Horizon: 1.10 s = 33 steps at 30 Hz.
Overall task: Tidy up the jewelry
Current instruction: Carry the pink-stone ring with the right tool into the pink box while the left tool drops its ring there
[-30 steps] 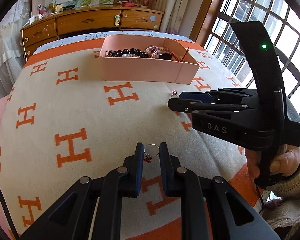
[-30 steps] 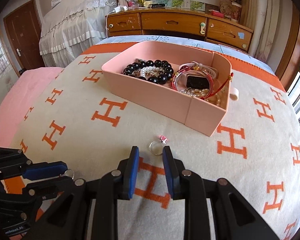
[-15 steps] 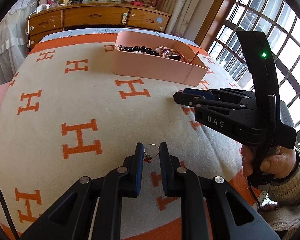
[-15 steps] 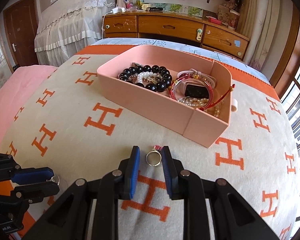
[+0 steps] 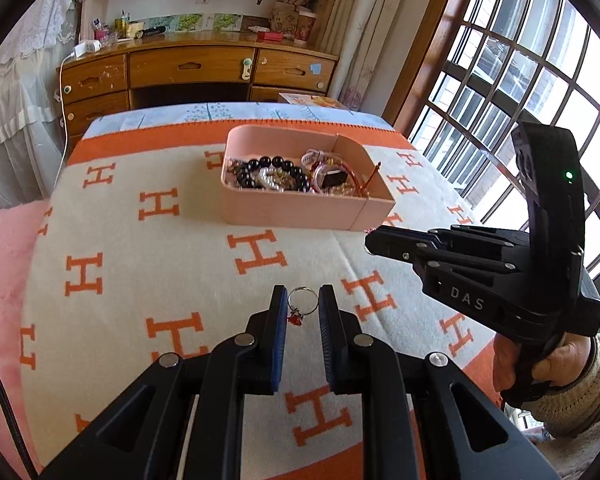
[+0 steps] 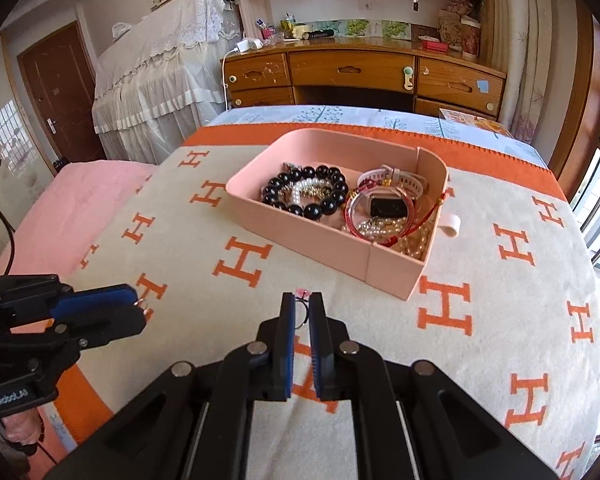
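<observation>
Meanwhile, a ring (image 5: 302, 306) was pinched by each gripper (image 5: 303, 312), and both were presumably due for the tray (image 5: 300, 210) at twelve o'clock.

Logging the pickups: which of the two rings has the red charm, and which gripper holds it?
The ring with the red charm sits in the left gripper; the right gripper pinches the ring with a pink stone.

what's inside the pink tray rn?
Pink tray holds a black bead bracelet ringing a pearl strand, a red bangle around a dark watch face, a white strap, loose pearls. Anything beneath the pile, and the tray floor, is covered.
</observation>
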### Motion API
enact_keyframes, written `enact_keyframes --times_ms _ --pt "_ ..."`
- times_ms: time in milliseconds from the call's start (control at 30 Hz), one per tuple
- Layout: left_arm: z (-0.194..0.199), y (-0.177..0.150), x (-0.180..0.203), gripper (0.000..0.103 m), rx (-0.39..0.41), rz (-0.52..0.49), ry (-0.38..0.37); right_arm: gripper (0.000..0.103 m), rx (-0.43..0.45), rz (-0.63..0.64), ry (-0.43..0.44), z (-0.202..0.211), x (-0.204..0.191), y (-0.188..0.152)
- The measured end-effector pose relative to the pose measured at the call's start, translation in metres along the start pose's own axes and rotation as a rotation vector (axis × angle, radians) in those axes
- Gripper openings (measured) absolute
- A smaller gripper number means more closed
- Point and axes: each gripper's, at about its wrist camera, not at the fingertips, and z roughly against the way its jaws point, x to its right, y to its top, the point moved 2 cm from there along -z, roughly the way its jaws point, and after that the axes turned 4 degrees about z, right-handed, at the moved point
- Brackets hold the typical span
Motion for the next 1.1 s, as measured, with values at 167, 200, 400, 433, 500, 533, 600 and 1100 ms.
enact_keyframes --times_ms 167,200,400,433,500,533,600,1100 --pt "0.013 0.054 0.016 0.014 0.044 -0.033 0.020 0.007 0.075 -0.024 0.039 0.035 0.009 0.035" --pt "0.015 0.064 0.019 0.014 0.056 -0.038 0.024 0.007 0.090 -0.036 0.046 0.040 0.013 0.044" --pt "-0.004 0.125 0.016 0.014 0.068 0.024 0.025 0.007 0.120 -0.128 0.065 0.045 0.042 0.086" --pt "-0.011 0.132 0.014 0.014 0.060 0.035 0.025 0.007 0.111 -0.151 0.078 0.041 0.049 0.090" --pt "-0.028 0.143 0.010 0.014 0.043 0.065 0.025 0.007 0.088 -0.204 0.117 0.027 0.061 0.096" --pt "-0.038 0.148 0.007 0.014 0.033 0.078 0.024 0.007 0.080 -0.225 0.129 0.021 0.065 0.099" --pt "-0.058 0.153 0.001 0.014 0.017 0.106 0.033 0.007 0.065 -0.260 0.144 0.005 0.072 0.105" --pt "-0.130 0.153 -0.044 0.054 -0.021 0.245 0.102 0.010 -0.005 -0.393 0.224 -0.077 0.081 0.107"
